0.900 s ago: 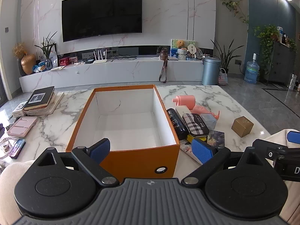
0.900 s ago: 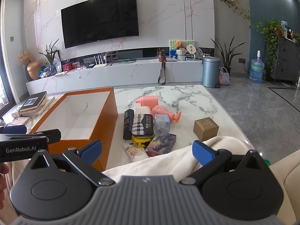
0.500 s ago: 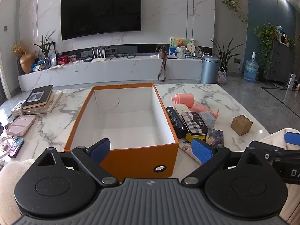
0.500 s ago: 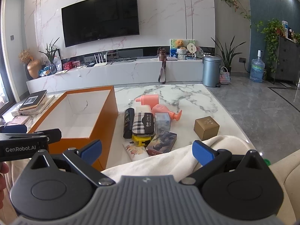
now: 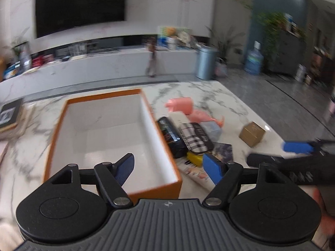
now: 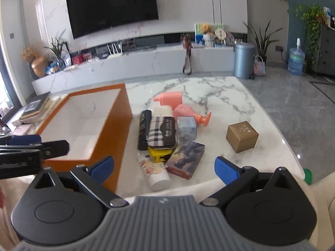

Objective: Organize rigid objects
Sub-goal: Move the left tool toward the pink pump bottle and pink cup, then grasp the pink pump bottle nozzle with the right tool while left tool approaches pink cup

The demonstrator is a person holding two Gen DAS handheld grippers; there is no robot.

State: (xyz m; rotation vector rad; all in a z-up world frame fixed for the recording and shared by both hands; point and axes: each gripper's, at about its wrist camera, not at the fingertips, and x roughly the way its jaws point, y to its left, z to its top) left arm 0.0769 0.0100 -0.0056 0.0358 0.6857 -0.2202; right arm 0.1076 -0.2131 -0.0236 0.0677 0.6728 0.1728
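An open orange box [image 5: 62, 123] [image 6: 119, 125] with a white empty inside stands on the marble table. Right of it lies a pile: a black tube [image 6: 144, 128], a plaid case [image 6: 162, 131], a yellow item [image 6: 159, 155], a pale blue box [image 6: 187, 126], two pink bottles [image 6: 170, 98], a picture box [image 6: 186, 156] and a white tube [image 6: 156, 172]. A gold cube [image 6: 242, 136] [image 5: 252, 133] sits apart at the right. My left gripper [image 5: 169, 167] is open over the box's near right corner. My right gripper [image 6: 164, 167] is open and empty, just short of the pile.
Books [image 6: 35, 109] are stacked at the table's left edge. A white cloth [image 6: 188, 188] covers the near table edge. Beyond the table stand a TV console [image 6: 136, 64], a grey bin [image 6: 244, 59] and a water jug [image 6: 296, 61]. The floor opens to the right.
Both grippers have moved forward and down toward the table. The left view has swung right and is blurred by motion. The pile now sits closer under the right gripper.
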